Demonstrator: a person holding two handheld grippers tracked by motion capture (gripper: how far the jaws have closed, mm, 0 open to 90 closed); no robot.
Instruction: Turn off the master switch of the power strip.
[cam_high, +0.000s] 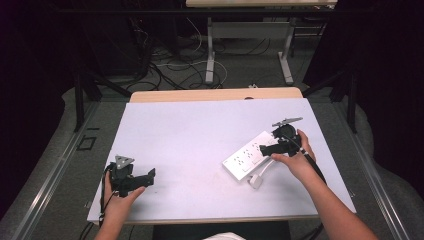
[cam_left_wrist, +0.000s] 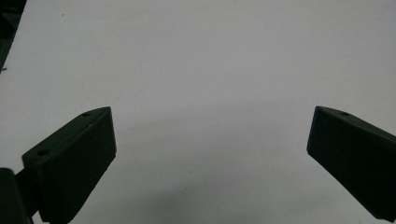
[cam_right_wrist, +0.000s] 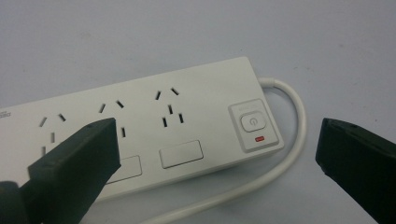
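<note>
I see the table, covered in a pale sheet, running under both of my grippers, with bare surface stretching ahead of the left one. The white power strip lies flat on it at an angle, directly under and in front of my right gripper. In the right gripper view the power strip sits between and just beyond the jaws, its socket face up, with one jaw hanging over the sockets and the other out past the switch end. My right gripper has its jaws spread wide, clamped on nothing. My left gripper sits well away from the strip, at the near edge of the table, and in its own view the left gripper also has its jaws wide apart with only bare sheet between them. The white cord loops out of the strip's switch end and curves back toward my right gripper. The plug lies on the near side of the strip. The power button sits at the strip's cord end, between the jaws, with a small red mark just under it.
</note>
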